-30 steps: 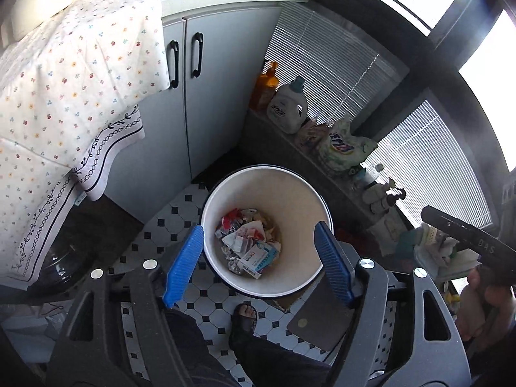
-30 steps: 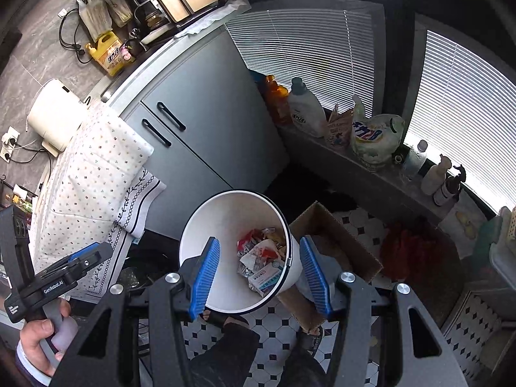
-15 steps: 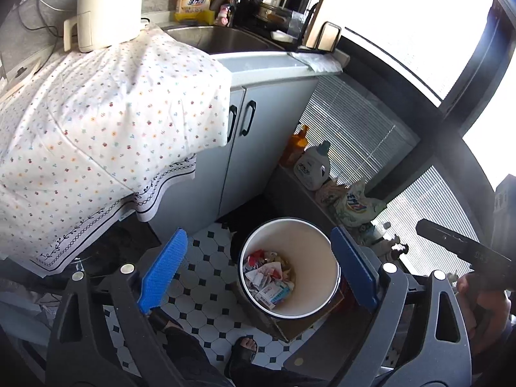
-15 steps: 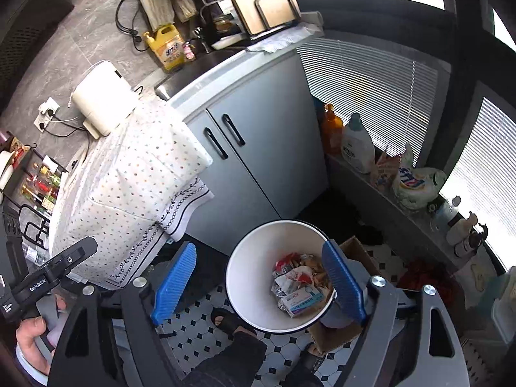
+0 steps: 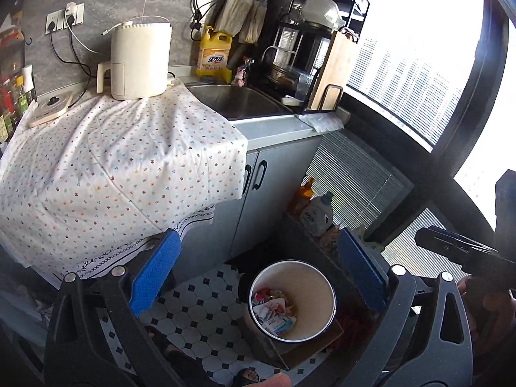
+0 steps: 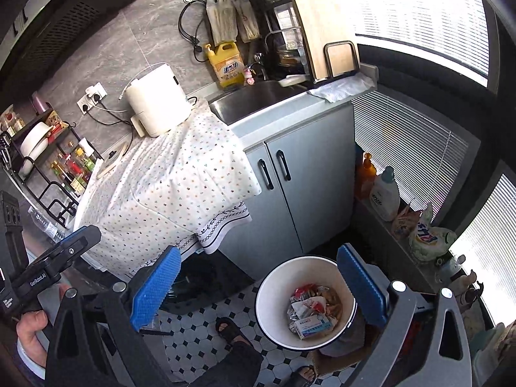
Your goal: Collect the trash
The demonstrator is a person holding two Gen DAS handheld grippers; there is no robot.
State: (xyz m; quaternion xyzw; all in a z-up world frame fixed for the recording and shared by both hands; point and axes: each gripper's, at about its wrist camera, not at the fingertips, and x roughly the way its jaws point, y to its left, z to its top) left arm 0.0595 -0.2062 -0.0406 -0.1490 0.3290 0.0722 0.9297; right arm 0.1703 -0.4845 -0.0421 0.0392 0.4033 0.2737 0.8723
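A white round bin (image 5: 311, 285) stands on the tiled floor, with crumpled wrappers and a small printed box (image 5: 274, 311) piled inside. It lies far below my left gripper (image 5: 258, 235), whose blue pads are opening wide with nothing between them. In the right wrist view the same bin (image 6: 287, 277) and its trash (image 6: 311, 311) sit low between the fingers. My right gripper (image 6: 258, 251) is also opening, high above the bin and empty.
A grey cabinet (image 6: 309, 177) with two black handles carries a sink (image 5: 238, 103). A floral cloth (image 5: 122, 161) drapes the counter under a white appliance (image 5: 140, 61). Detergent bottles (image 6: 385, 195) line the window ledge. A cardboard box (image 5: 309, 345) and a sandalled foot (image 6: 230, 330) flank the bin.
Both grippers have risen and pulled back from the bin, which now looks smaller and lower. Their jaws have spread wider. The counter top, sink and wall have come into view.
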